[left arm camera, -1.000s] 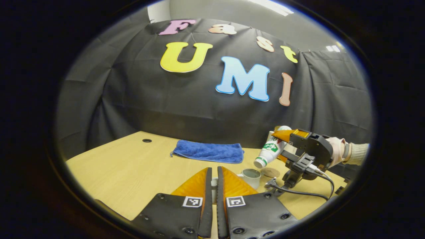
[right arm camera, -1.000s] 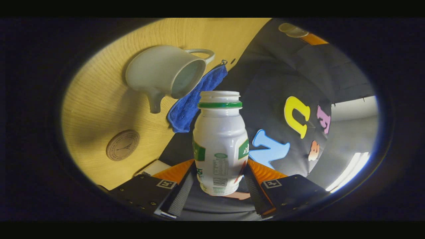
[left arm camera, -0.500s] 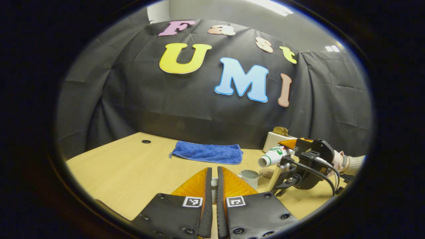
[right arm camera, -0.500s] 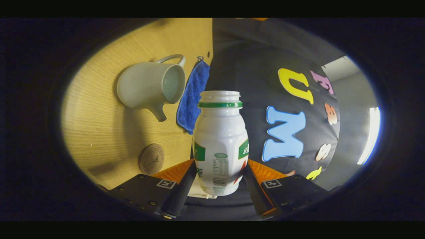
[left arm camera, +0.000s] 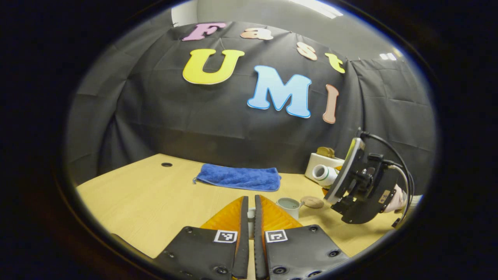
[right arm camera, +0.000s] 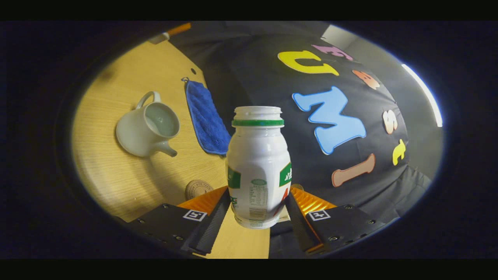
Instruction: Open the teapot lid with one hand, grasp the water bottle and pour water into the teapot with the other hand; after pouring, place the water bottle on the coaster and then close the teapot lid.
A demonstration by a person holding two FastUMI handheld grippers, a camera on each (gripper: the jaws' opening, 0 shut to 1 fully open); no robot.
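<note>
My right gripper (right arm camera: 258, 204) is shut on the base of a white water bottle (right arm camera: 258, 163) with a green neck ring and no cap. The pale open teapot (right arm camera: 148, 126) stands on the wooden table to its left, with the round cork coaster (right arm camera: 197, 188) nearer me. In the left gripper view the bottle (left arm camera: 325, 174) is tilted in the right gripper (left arm camera: 330, 181), above and right of the coaster (left arm camera: 312, 202) and teapot (left arm camera: 290, 205). My left gripper (left arm camera: 251, 206) is shut on a small white piece, the teapot lid (left arm camera: 251, 213), held left of the pot.
A blue towel (left arm camera: 237, 178) lies at the back of the table (left arm camera: 155, 198), also seen as the towel (right arm camera: 206, 116) beyond the teapot. A white box (left arm camera: 317, 161) stands at the back right. A cable hole (left arm camera: 166, 164) is far left. A hand (left arm camera: 397, 198) holds the right gripper.
The bottle swung up from mouth-down over the teapot and drew back to the right, toward the coaster. The left gripper stayed put, still shut.
</note>
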